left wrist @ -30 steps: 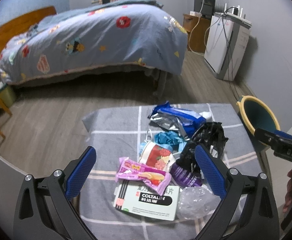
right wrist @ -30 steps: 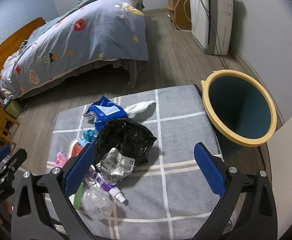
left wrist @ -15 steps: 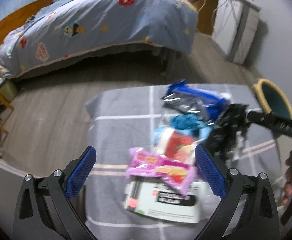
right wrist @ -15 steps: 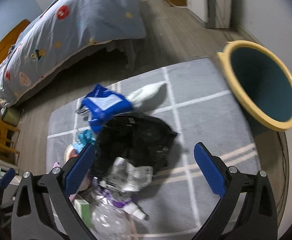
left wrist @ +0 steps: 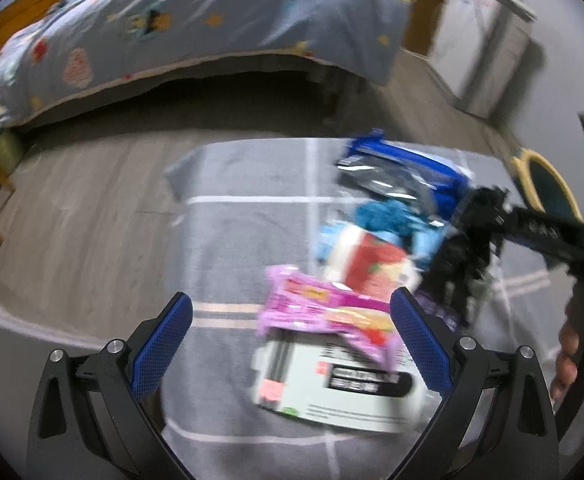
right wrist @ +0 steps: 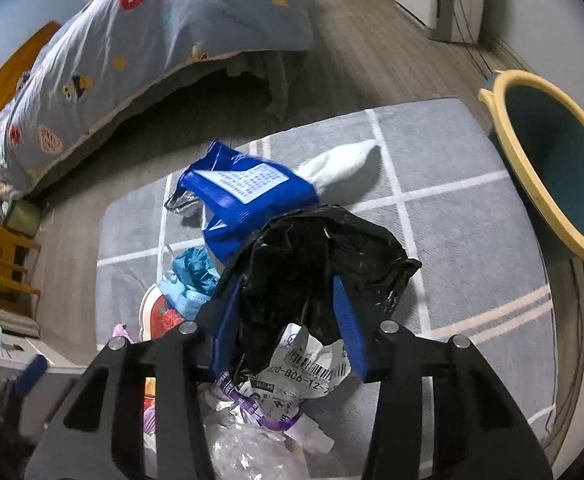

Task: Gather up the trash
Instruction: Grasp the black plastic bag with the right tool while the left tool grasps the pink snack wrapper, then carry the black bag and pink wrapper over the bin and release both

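While the left tongs [left wrist: 290, 338] stand wide apart over the mat [left wrist: 232, 248], a pink wrapper [left wrist: 324, 312] and white box [left wrist: 332, 384] lie between their tips. Seen from the right wrist, the right tongs [right wrist: 286, 312] are closing on the black bag [right wrist: 312, 256], with the bin [right wrist: 552, 172] far right.

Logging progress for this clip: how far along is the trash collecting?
Done: nothing visibly; the bin looks empty where its inside shows. In hand: the right gripper is closing on the black bag, which sits between its fingers. Left: the blue packet, pink wrapper, box and other litter lie on the mat; the left gripper is open.
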